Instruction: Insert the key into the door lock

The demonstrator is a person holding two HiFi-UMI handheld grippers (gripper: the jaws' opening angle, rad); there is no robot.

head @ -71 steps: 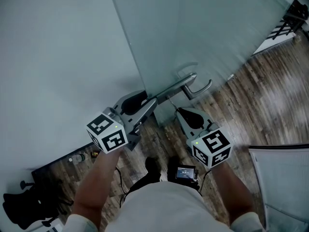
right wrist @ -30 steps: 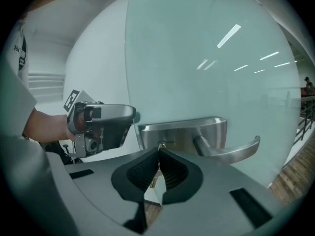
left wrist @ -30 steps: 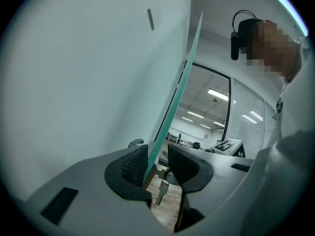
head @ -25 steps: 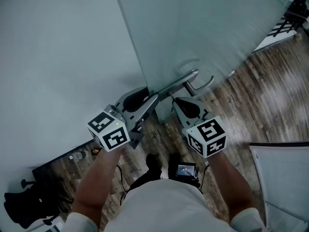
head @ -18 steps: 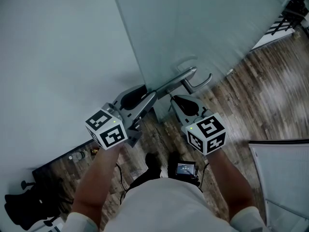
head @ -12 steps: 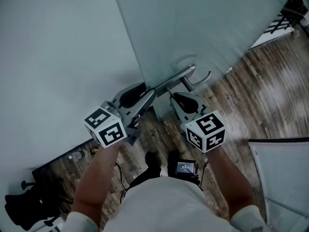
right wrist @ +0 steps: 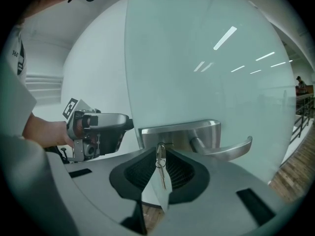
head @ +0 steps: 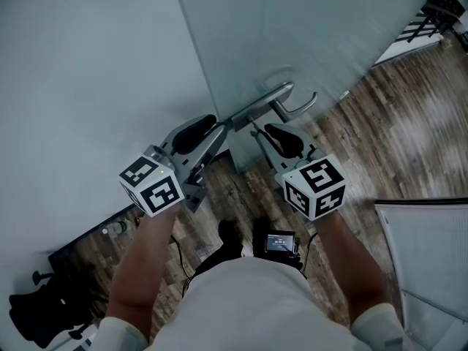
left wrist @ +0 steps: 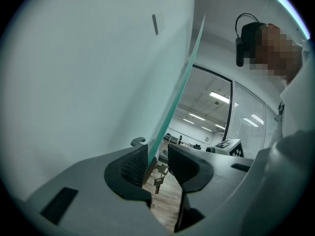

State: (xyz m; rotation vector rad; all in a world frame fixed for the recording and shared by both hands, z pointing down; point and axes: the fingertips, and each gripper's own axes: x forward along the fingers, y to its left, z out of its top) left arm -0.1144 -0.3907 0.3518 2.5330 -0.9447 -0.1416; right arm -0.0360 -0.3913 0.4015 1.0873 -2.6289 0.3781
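Observation:
A frosted glass door (head: 292, 28) carries a steel lock plate (right wrist: 182, 132) and a lever handle (head: 296, 110) close to its edge. My right gripper (right wrist: 161, 154) is shut on a small key (right wrist: 160, 157) whose tip meets the lock plate; how deep it sits is hidden. A second key and a white tag (right wrist: 163, 183) dangle from its ring. My left gripper (left wrist: 158, 156) straddles the door's green glass edge (left wrist: 177, 92). Its jaws are narrowly apart, and the glass lies along the left pad with a gap to the right one. The hanging keys (left wrist: 158, 177) show through that gap.
A pale wall panel (head: 88, 72) stands left of the door edge. Wood flooring (head: 409, 130) runs to the right. A small screen device (head: 280, 241) hangs at the person's waist. A white panel (head: 431, 269) is at lower right, a black chair (head: 29, 316) at lower left.
The right gripper has crept up and closer to the lock plate with the key. The left gripper has stayed at the door's edge, its marker cube drifting slightly left.

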